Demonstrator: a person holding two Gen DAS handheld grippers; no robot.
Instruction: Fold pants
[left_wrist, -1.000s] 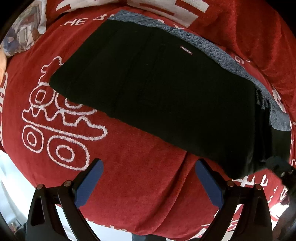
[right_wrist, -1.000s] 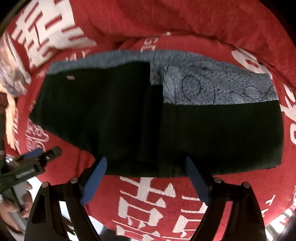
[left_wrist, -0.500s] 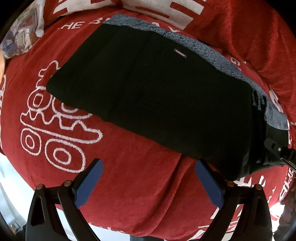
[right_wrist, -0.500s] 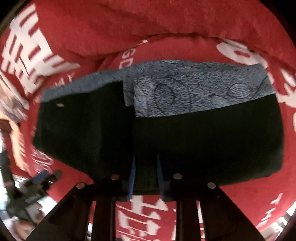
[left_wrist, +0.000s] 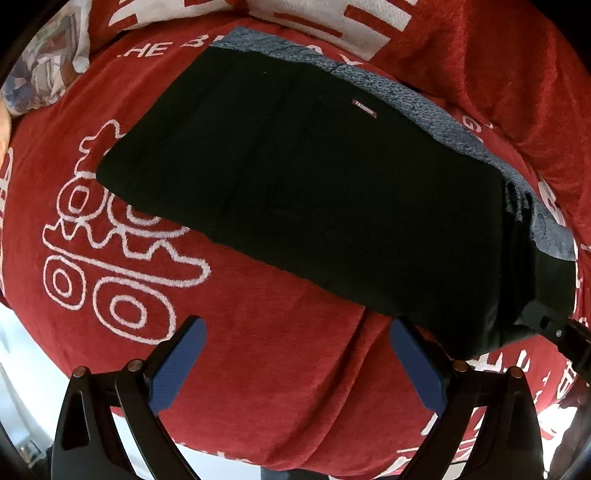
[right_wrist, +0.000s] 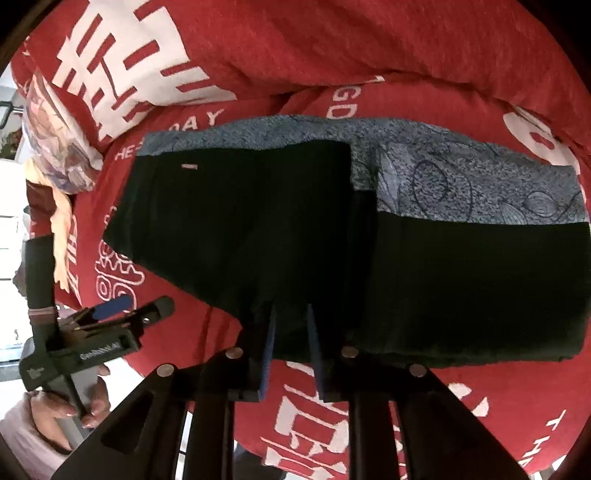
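Observation:
Black pants with a blue-grey patterned panel lie folded on a red blanket. In the right wrist view my right gripper is shut on the pants' near edge at the middle fold. My left gripper is open and empty, hovering over the blanket just short of the pants' near edge. The left gripper also shows in the right wrist view, at the lower left. The right gripper's tip shows in the left wrist view at the pants' right corner.
The red blanket with white lettering covers a sofa seat and backrest. A patterned cushion sits at the far left. The seat's front edge drops off below the grippers.
My right gripper has closed from wide open onto the pants' near edge. The left gripper has stayed open, shifting only slightly.

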